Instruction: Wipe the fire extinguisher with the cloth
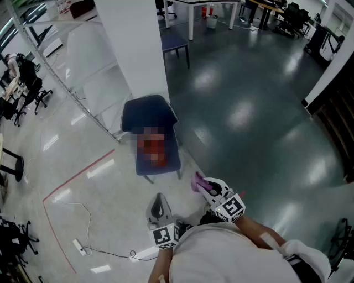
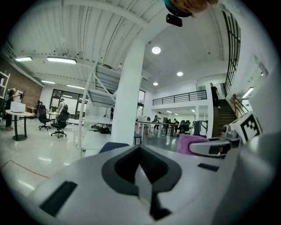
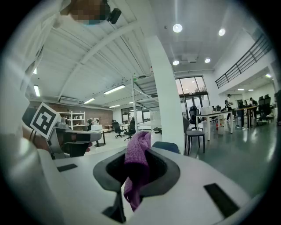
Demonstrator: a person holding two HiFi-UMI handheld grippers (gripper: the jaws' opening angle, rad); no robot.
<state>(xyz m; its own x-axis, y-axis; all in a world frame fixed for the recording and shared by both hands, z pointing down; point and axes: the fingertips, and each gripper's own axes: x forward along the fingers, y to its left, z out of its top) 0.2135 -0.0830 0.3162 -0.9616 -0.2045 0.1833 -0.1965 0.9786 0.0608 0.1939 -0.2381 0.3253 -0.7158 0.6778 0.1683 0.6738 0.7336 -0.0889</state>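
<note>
A blue chair (image 1: 148, 115) stands by a white pillar on the floor ahead of me. A red thing (image 1: 153, 148) lies on its seat, too blurred to make out. My right gripper (image 1: 202, 185) is held just short of the chair's front and is shut on a purple cloth (image 1: 197, 180). In the right gripper view the cloth (image 3: 136, 165) sticks up and hangs down between the closed jaws. My left gripper (image 1: 159, 200) hovers lower left of the chair, shut with nothing in it (image 2: 140, 151). The left gripper view also catches the cloth (image 2: 189, 143).
The white pillar (image 1: 133, 44) rises behind the chair. A cable (image 1: 91, 218) with a plug and a red tape line (image 1: 77, 177) cross the pale floor at left. Office chairs (image 1: 27, 88) stand far left, tables (image 1: 210, 5) and a second chair at the back.
</note>
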